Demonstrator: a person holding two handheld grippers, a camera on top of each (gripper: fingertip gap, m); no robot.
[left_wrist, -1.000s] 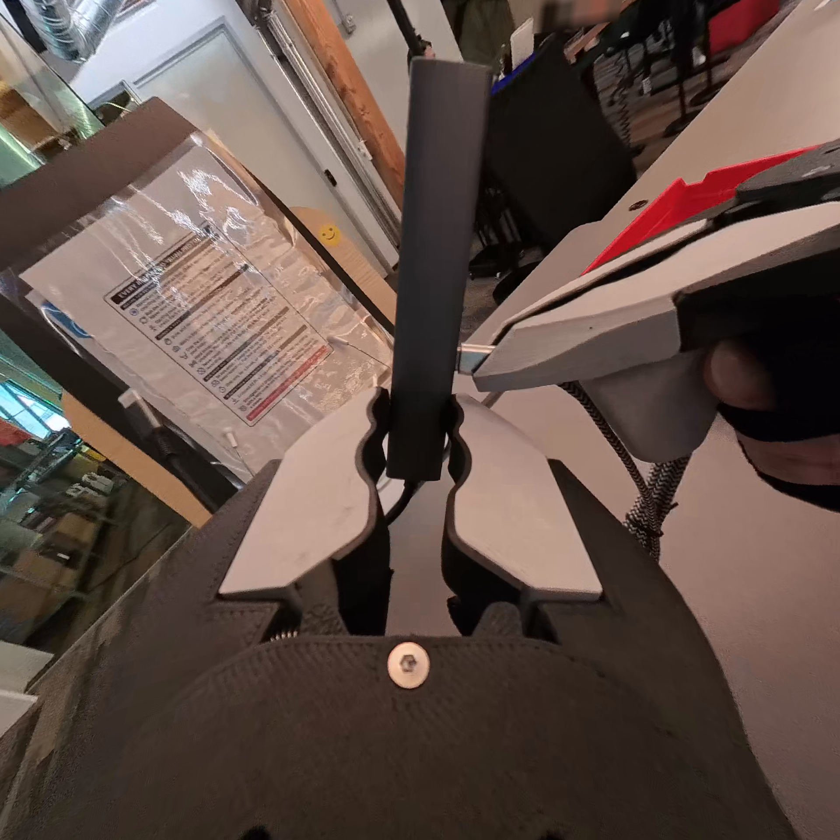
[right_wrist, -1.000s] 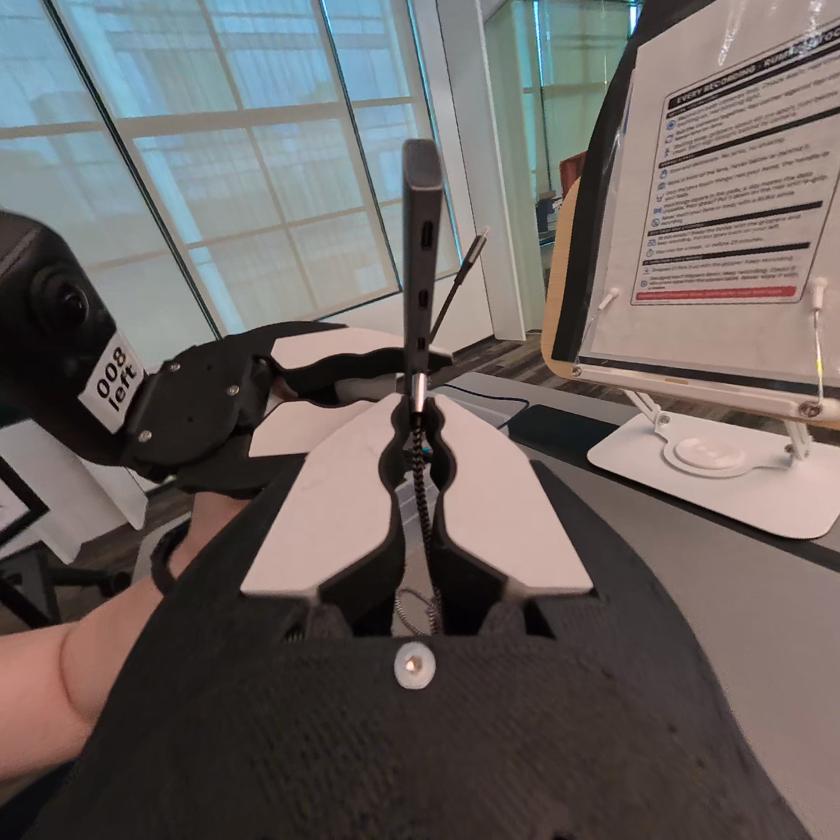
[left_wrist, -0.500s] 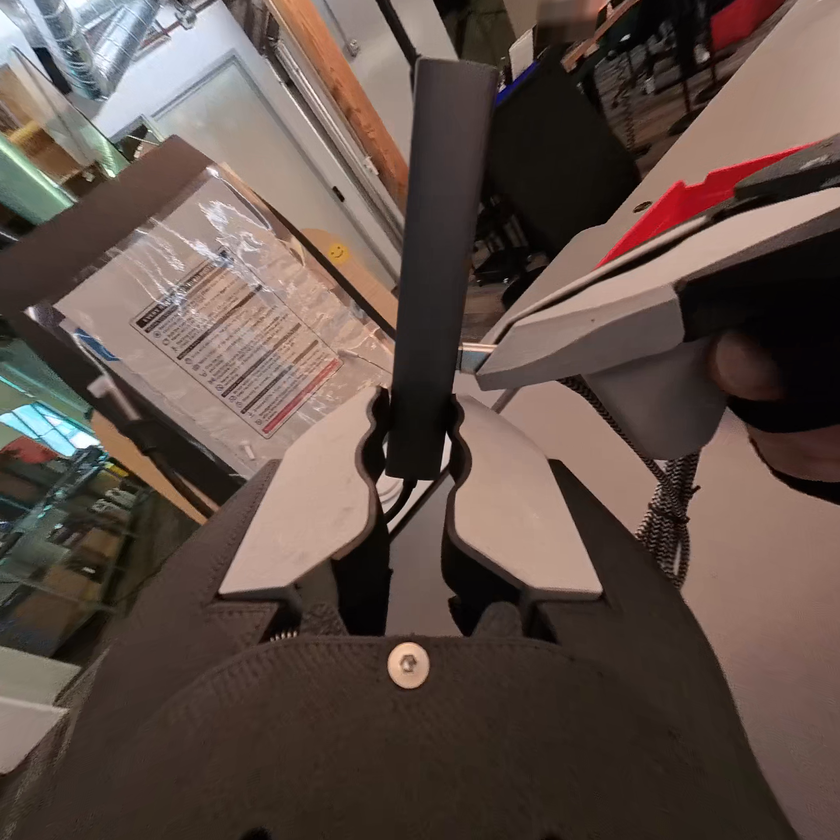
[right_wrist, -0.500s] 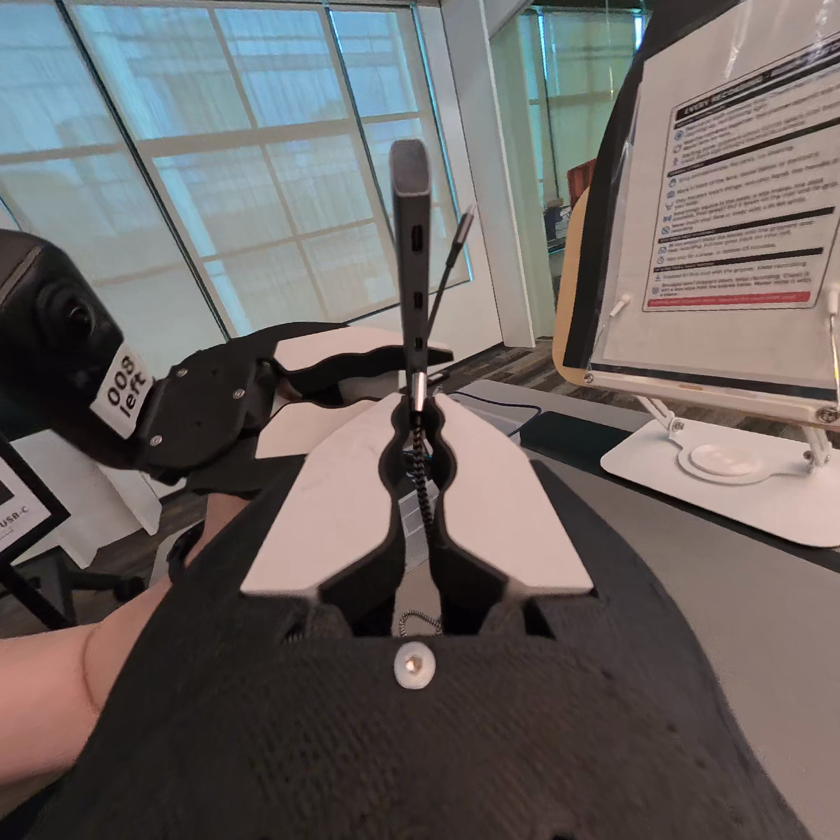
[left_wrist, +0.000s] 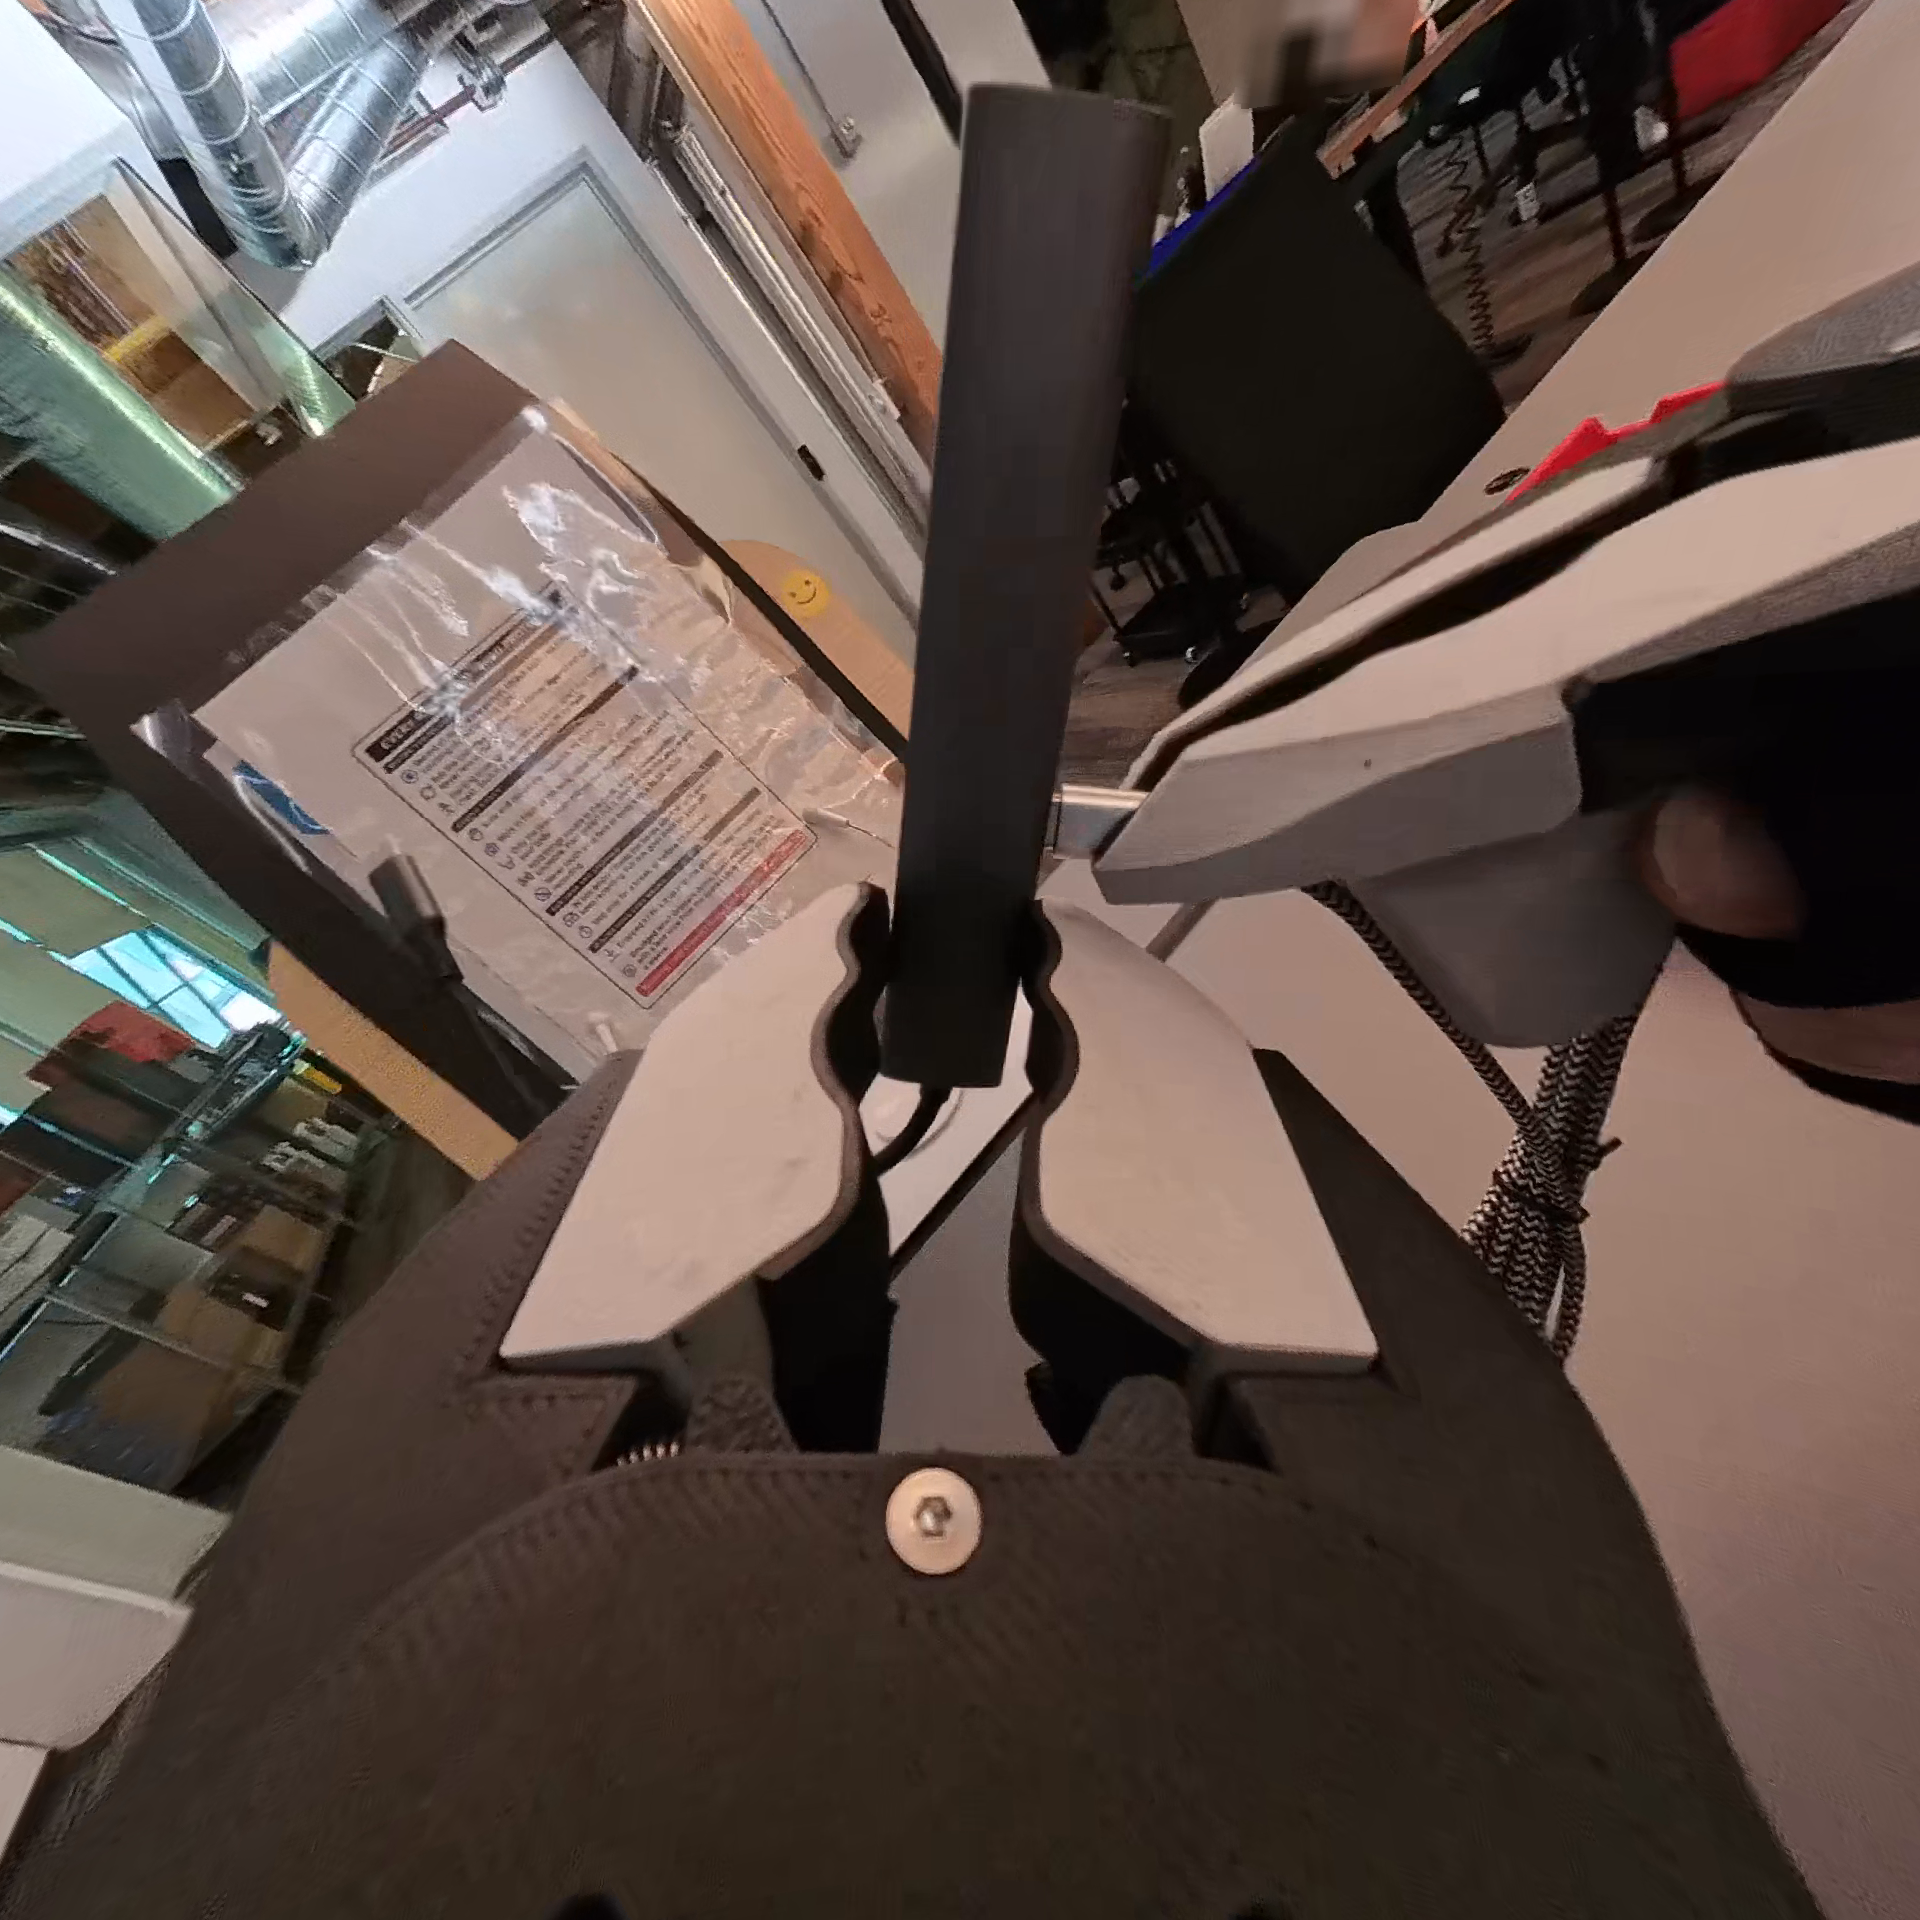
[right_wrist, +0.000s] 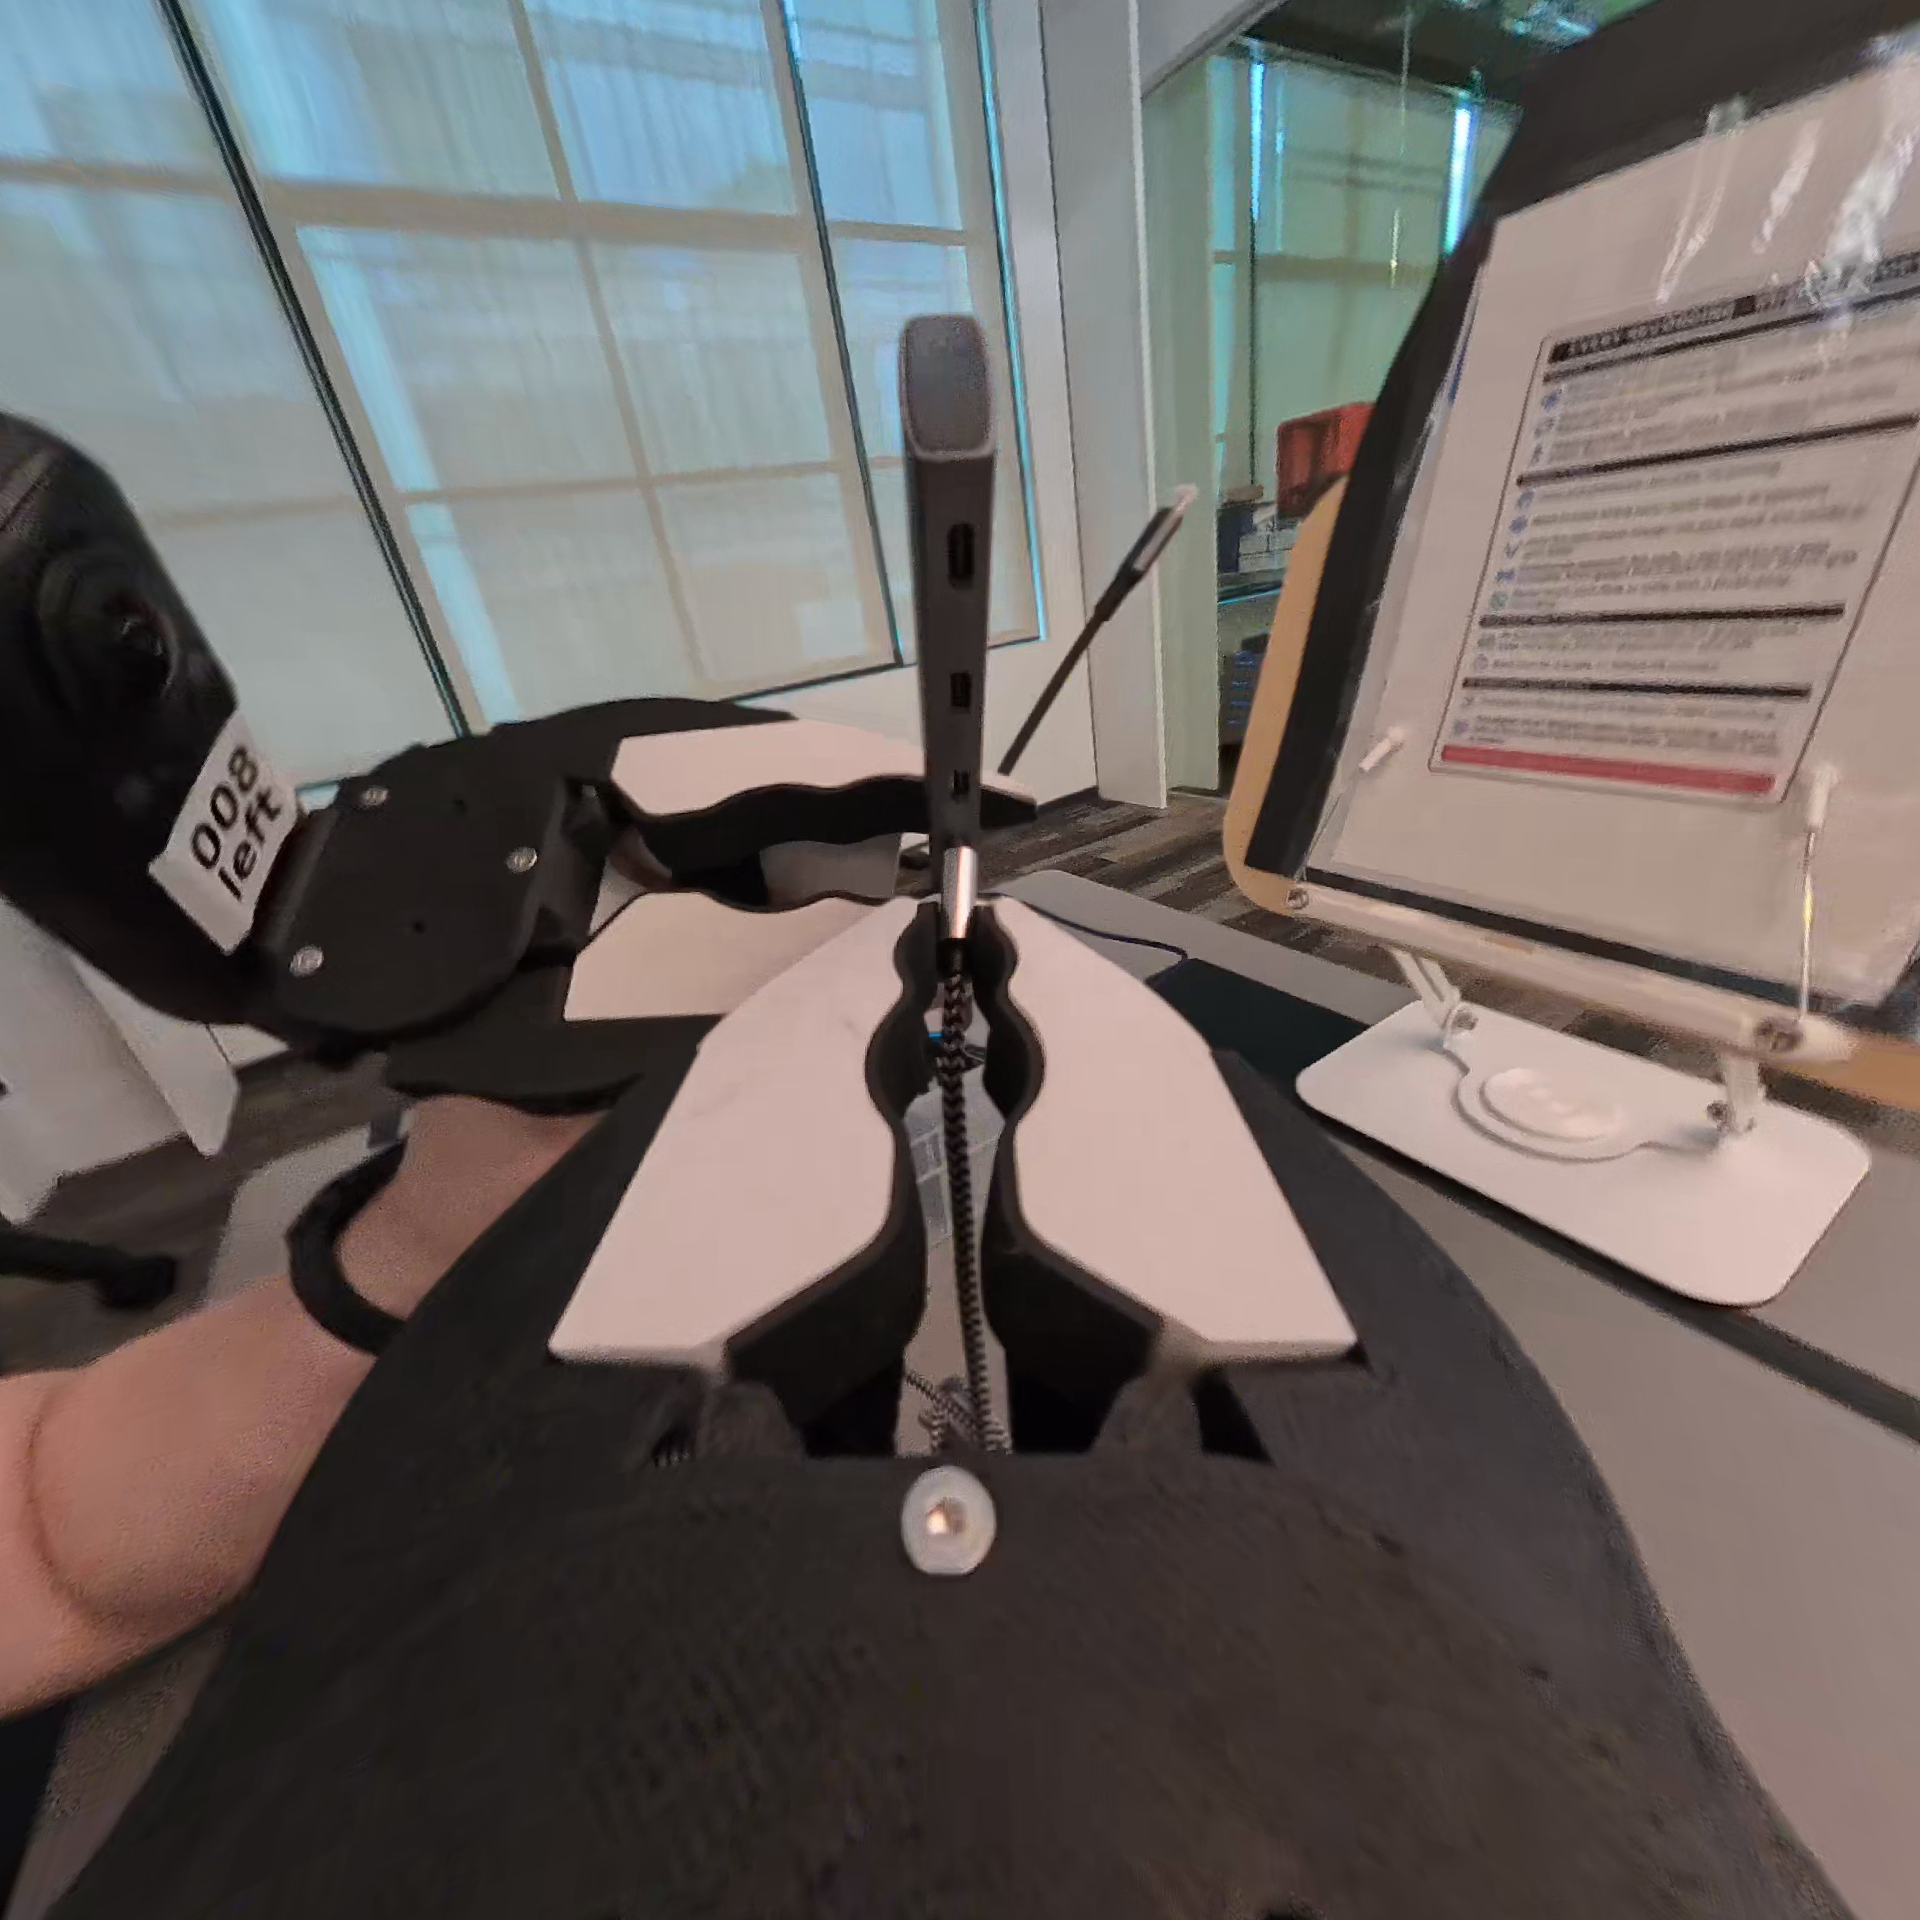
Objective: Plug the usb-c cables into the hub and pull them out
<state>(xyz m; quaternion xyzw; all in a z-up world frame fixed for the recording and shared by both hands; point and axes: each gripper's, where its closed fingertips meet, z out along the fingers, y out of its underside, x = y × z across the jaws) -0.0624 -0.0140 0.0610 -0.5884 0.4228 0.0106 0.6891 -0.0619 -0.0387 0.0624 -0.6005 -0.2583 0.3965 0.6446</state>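
Black ribbed gripper (right_wrist: 951, 914) bodies; pale finger plates; 1 silver screw each.

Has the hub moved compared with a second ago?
Yes. In the right wrist view, the hub and both grippers have shifted left, away from the instruction sheet stand on the table; its own loose cable swings right.

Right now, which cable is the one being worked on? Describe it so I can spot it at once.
Start at the dark hub standing upright in the left tongs. At its lowest side port sits a silver plug, pinched by the right tongs. Its cable is black-and-white braided; the other cable nearby is plain dark.
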